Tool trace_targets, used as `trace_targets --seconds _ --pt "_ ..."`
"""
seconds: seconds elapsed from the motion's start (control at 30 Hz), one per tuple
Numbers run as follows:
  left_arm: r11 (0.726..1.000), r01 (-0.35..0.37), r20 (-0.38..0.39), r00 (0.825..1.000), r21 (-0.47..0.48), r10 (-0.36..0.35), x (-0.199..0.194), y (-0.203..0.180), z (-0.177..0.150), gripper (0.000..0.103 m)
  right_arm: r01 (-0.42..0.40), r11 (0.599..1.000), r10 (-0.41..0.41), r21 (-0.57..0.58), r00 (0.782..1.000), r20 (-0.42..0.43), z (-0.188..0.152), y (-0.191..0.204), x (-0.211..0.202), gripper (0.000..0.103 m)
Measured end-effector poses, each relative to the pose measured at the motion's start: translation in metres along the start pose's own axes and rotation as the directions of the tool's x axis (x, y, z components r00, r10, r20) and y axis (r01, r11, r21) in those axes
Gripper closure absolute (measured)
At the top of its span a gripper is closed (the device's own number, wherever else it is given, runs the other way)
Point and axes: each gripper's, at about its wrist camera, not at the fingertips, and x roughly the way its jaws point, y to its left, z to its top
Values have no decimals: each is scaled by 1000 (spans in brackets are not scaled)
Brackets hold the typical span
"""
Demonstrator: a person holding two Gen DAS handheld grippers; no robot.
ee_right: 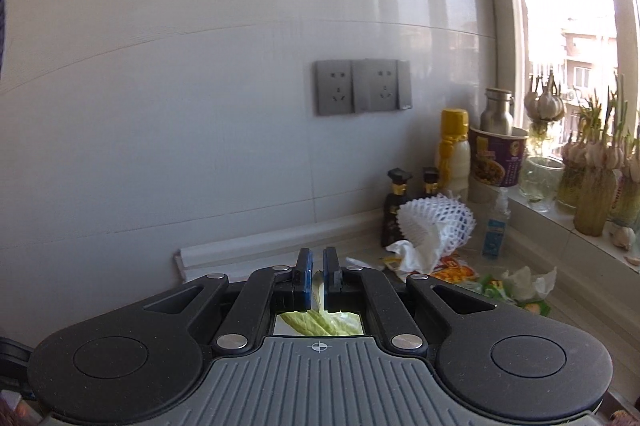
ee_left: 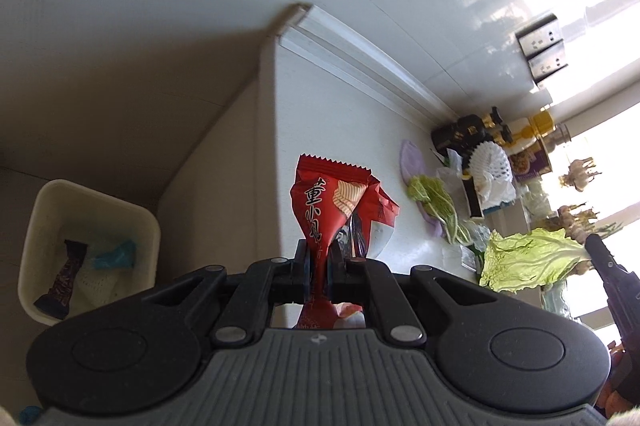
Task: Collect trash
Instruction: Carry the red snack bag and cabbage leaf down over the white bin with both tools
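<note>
Bin: a cream waste bin (ee_left: 48, 210) stands on the floor at far left, below the counter edge, already holding a dark snack wrapper (ee_left: 62, 280) and a scrap of blue film (ee_left: 116, 255).

Left gripper: the left gripper (ee_left: 318, 266) is pressed together on the twisted neck of a red snack wrapper (ee_left: 332, 202), which rises crumpled above the fingers, over the counter (ee_left: 340, 114) edge and to the right of the bin.

Wrapper handling: by its look, thin crinkly foil, nearly weightless and slick; a pinch at the gathered neck seems the safest hold, since a flat corner could slide out.

Counter litter: farther right, a purple dish (ee_left: 412, 162) with green scraps, a white foam fruit net (ee_right: 436, 222) and crumpled tissue (ee_right: 532, 280) lie against the far wall.

Right gripper: the right gripper (ee_right: 317, 268) has its blue pads close together, pinching the pale stem of a cabbage leaf (ee_left: 532, 258), which hangs beneath it, well right of the bin.

Leaf handling: likely limp, light and easily torn; the firmer rib is the better place to hold.

Window: bottles (ee_right: 452, 150) and sprouting garlic (ee_right: 592, 154) line the sill at far right.
</note>
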Motion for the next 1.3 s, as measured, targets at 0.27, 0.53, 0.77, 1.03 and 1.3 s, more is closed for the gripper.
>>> trace_targets --seconds 0.27,0.53,0.77,1.03,1.3 --pt "998 -51 41 998 -46 53 -20 32 2 97 -139 989 137 -42 990 -37 -6 52 8 100" --pt "990 -93 57 993 -103 100 -33 63 1 97 -250 966 242 -70 965 -98 -16 96 18 100" --pt "979 -140 42 988 -148 148 -28 93 -2 97 -330 938 309 -106 935 -174 -34 133 27 100" --pt "955 -215 1 976 -205 220 -12 133 -10 97 -395 914 358 -98 895 -267 -63 164 42 100" --pt "927 -298 -72 954 -228 289 17 172 -20 97 -432 898 376 -77 848 -374 -103 189 66 100"
